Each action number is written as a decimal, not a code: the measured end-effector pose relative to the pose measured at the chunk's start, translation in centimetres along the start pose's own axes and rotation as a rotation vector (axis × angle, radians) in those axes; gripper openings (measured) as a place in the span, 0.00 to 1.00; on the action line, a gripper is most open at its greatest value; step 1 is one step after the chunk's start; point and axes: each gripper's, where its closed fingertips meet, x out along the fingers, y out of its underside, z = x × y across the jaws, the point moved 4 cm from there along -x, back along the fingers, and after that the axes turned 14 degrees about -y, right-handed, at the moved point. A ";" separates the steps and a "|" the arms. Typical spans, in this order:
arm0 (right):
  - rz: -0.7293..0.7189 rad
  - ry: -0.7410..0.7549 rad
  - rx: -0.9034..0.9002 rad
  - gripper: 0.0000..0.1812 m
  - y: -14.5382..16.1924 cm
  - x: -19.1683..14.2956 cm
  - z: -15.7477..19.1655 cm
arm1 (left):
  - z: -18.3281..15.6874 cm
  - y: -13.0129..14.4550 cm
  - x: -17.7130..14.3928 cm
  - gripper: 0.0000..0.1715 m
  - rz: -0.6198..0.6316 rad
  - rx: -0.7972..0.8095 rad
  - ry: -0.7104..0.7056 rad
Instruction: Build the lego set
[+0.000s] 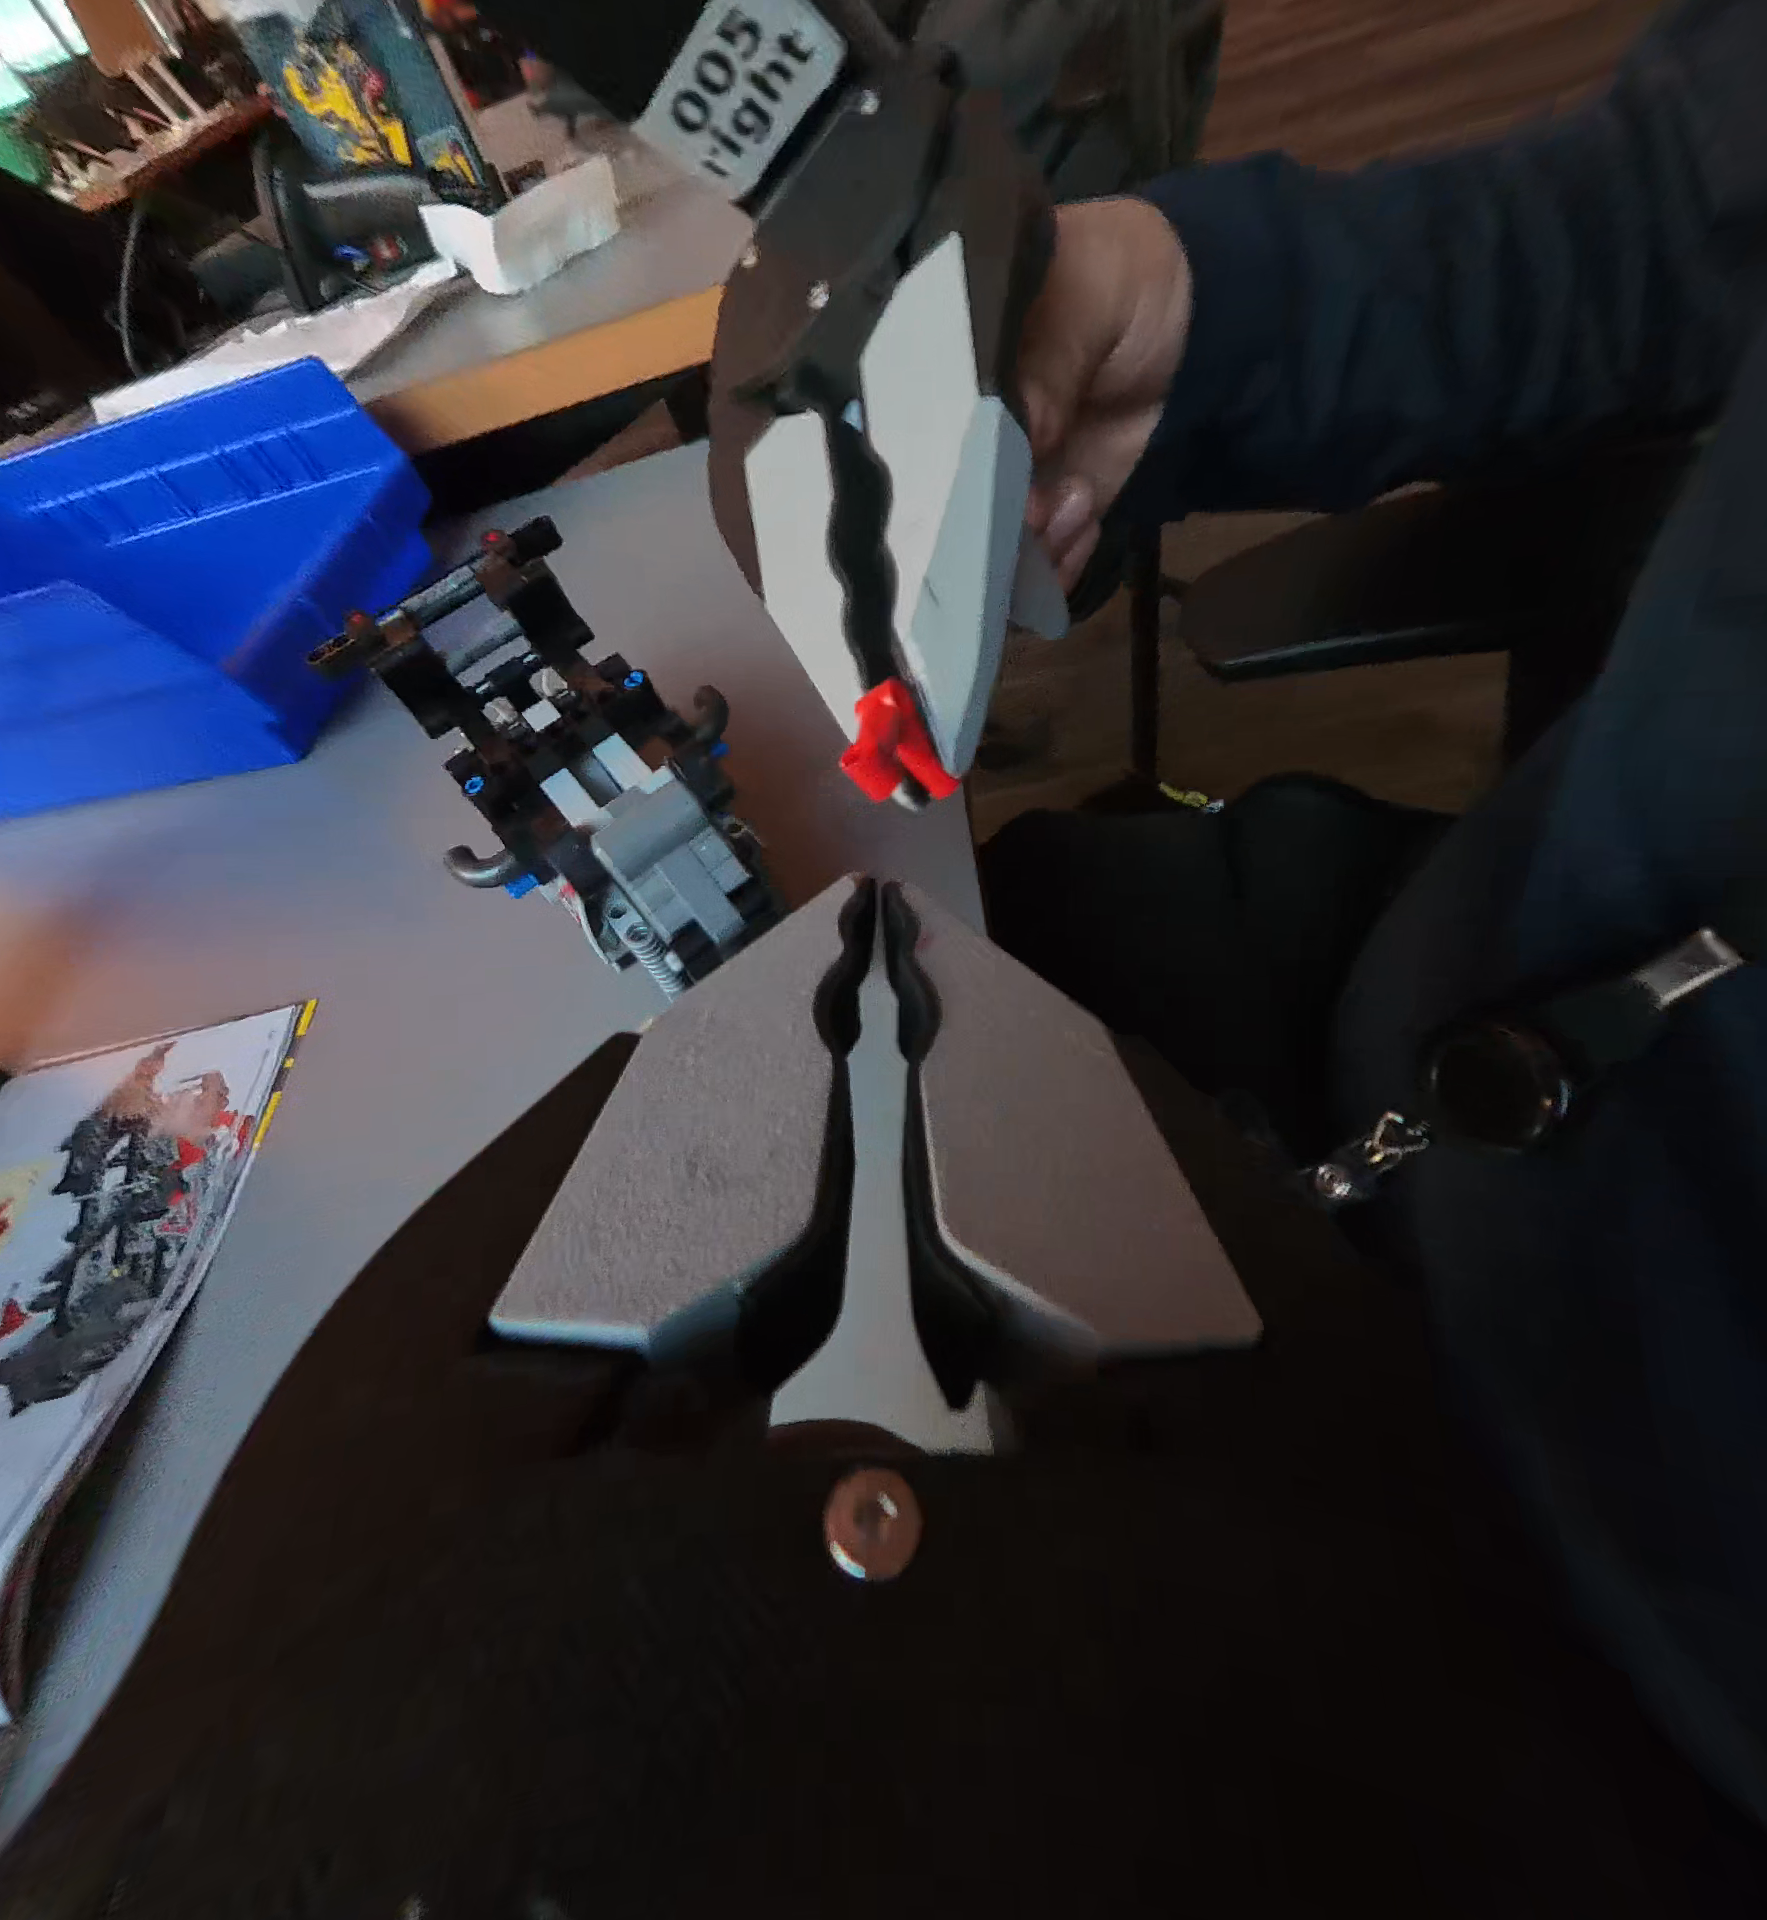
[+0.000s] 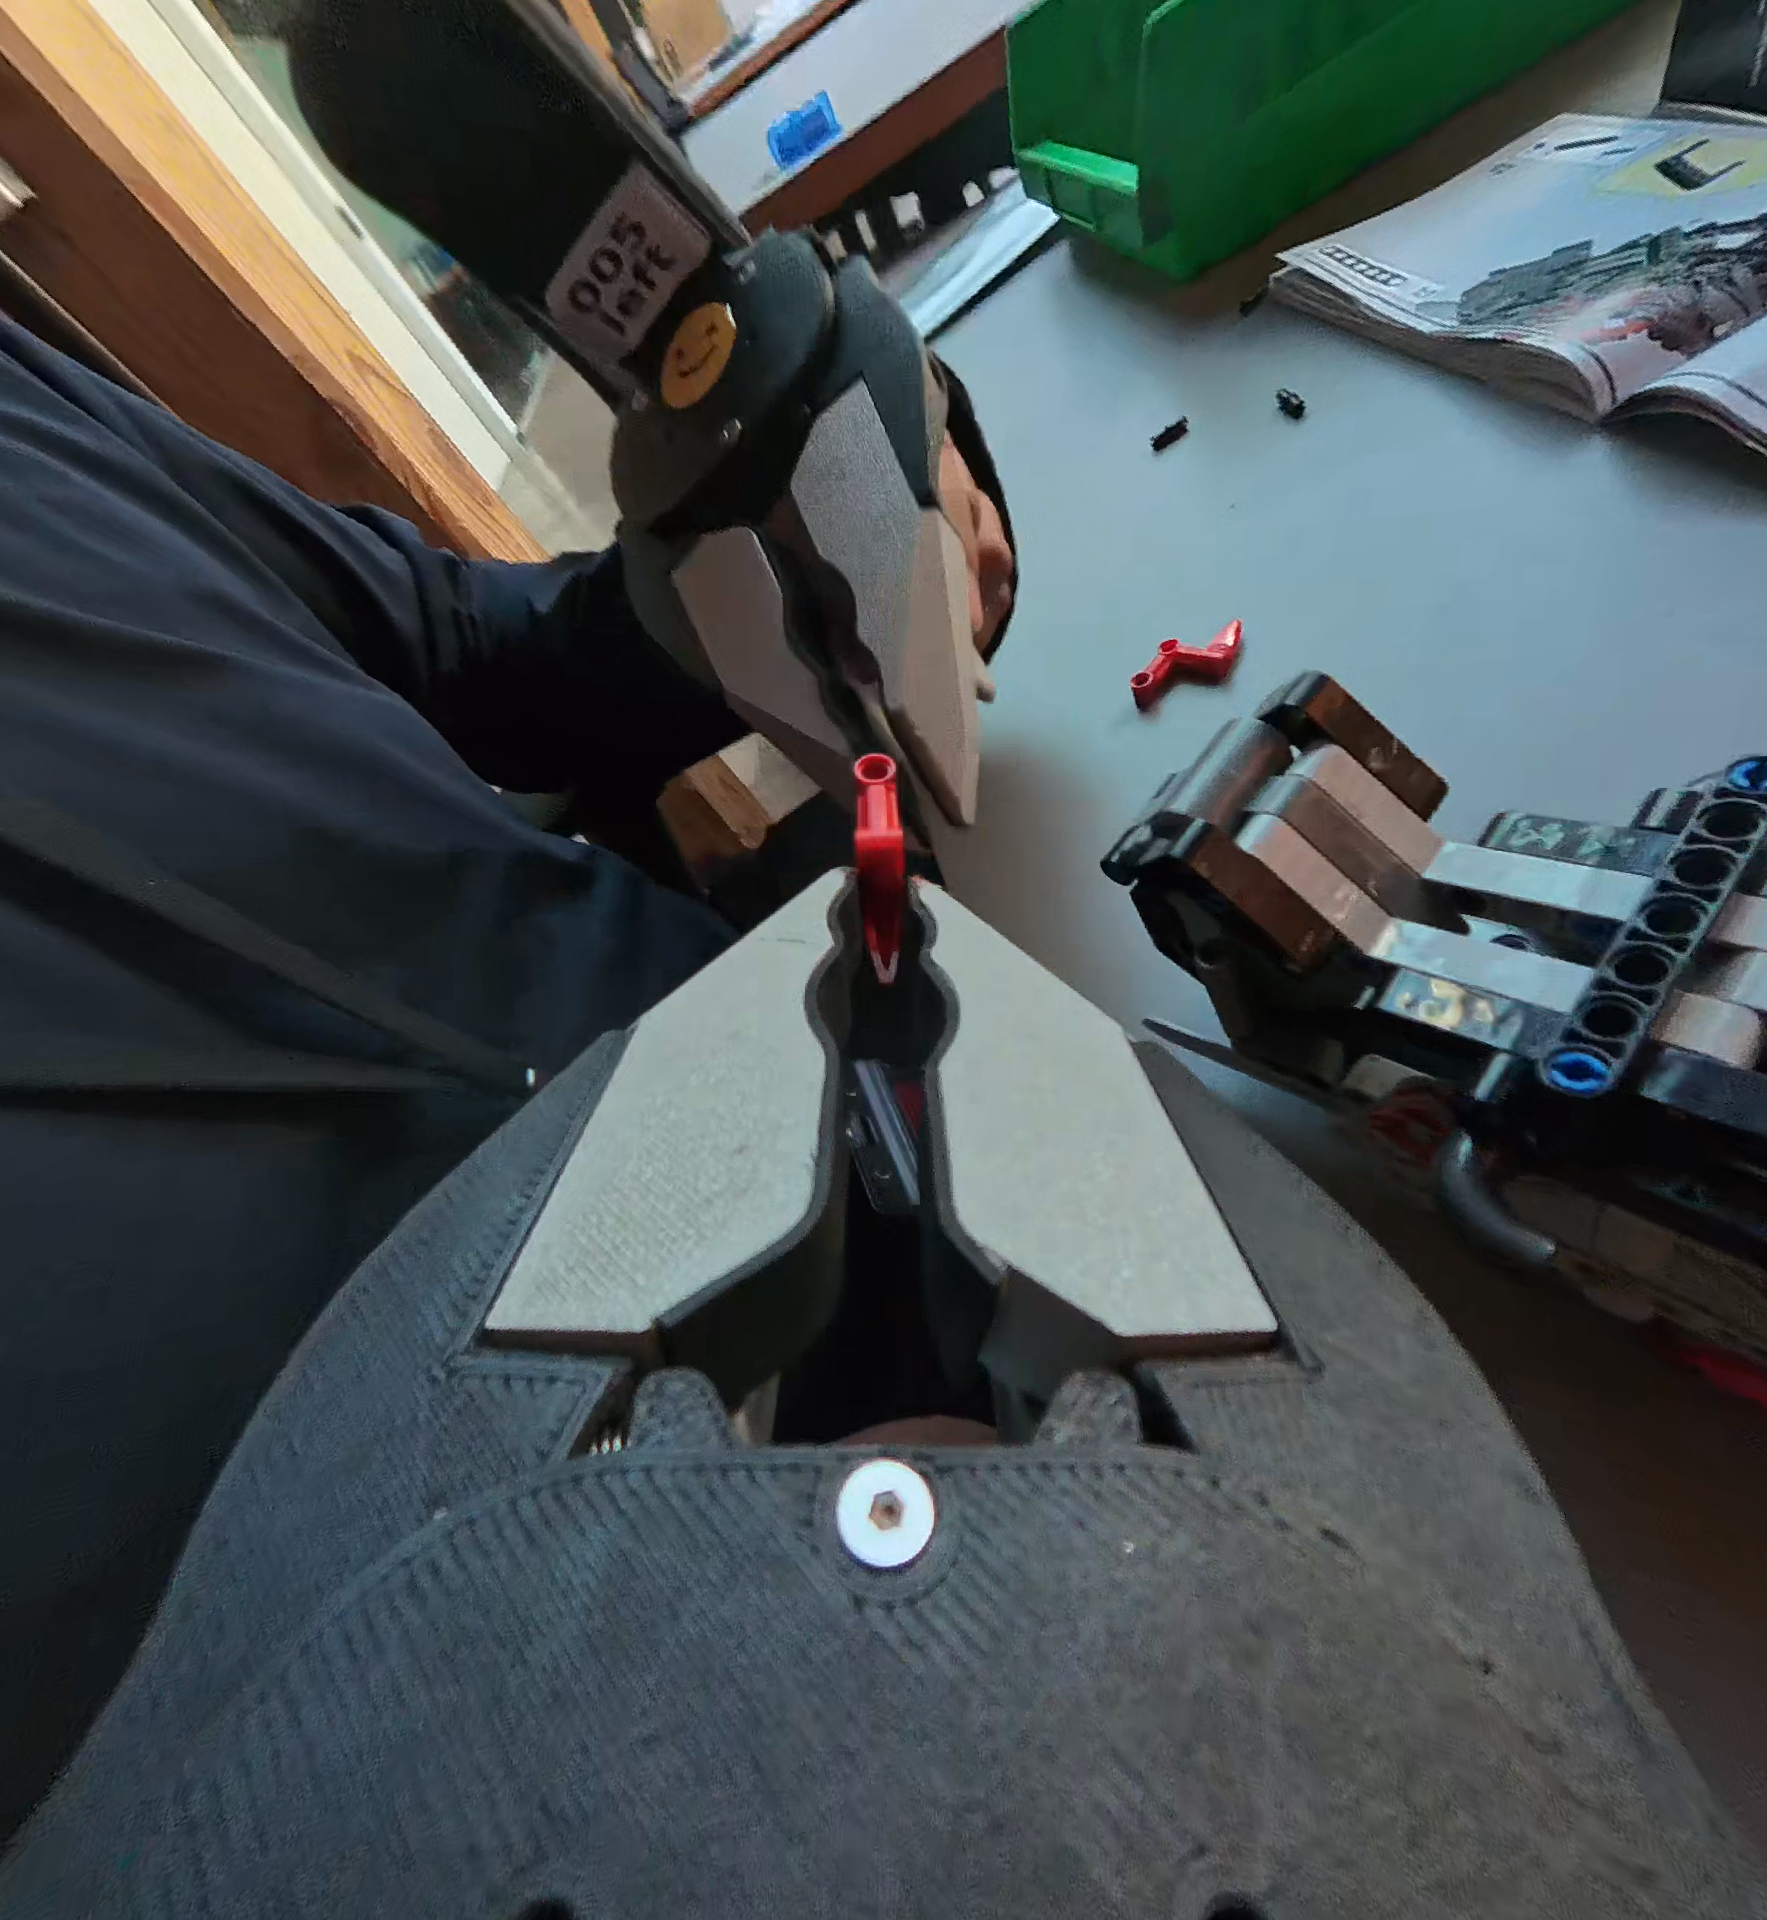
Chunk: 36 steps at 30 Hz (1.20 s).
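My right gripper (image 2: pixel 879 906) is shut on a small red Lego piece (image 2: pixel 879 857), which sticks out past the fingertips. A black part (image 2: pixel 884 1132) shows deeper between the fingers. In the left wrist view the right gripper (image 1: pixel 910 764) hangs above the table edge with the red piece (image 1: pixel 889 740). My left gripper (image 1: pixel 877 891) is shut with nothing visible in it. Its tips (image 2: pixel 926 805) are just beyond the red piece, tip to tip with the right gripper. The partly built black and grey Lego model (image 1: pixel 588 748) lies on the grey table (image 1: pixel 339 935), also in the right wrist view (image 2: pixel 1481 935).
A second red piece (image 2: pixel 1185 665) and two small black pins (image 2: pixel 1168 431) lie on the table (image 2: pixel 1378 540). An open instruction booklet (image 1: pixel 100 1247) (image 2: pixel 1585 281), a blue bin (image 1: pixel 152 582) and a green bin (image 2: pixel 1222 125) stand around. A person's dark sleeves are close by. Both grippers' tips are close together, under 4 cm apart.
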 end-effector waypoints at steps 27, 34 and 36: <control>-0.061 0.036 -0.221 0.10 -0.7 -0.3 0.7 | -0.6 -1.9 0.1 0.03 -0.130 -0.461 0.158; -0.128 -0.038 -0.153 0.02 -1.0 0.3 0.7 | 0.2 -2.1 -0.8 0.02 -0.200 -0.551 0.136; -0.170 -0.101 -0.108 0.09 -1.1 0.6 0.7 | 0.2 -2.2 -0.8 0.02 -0.211 -0.583 0.137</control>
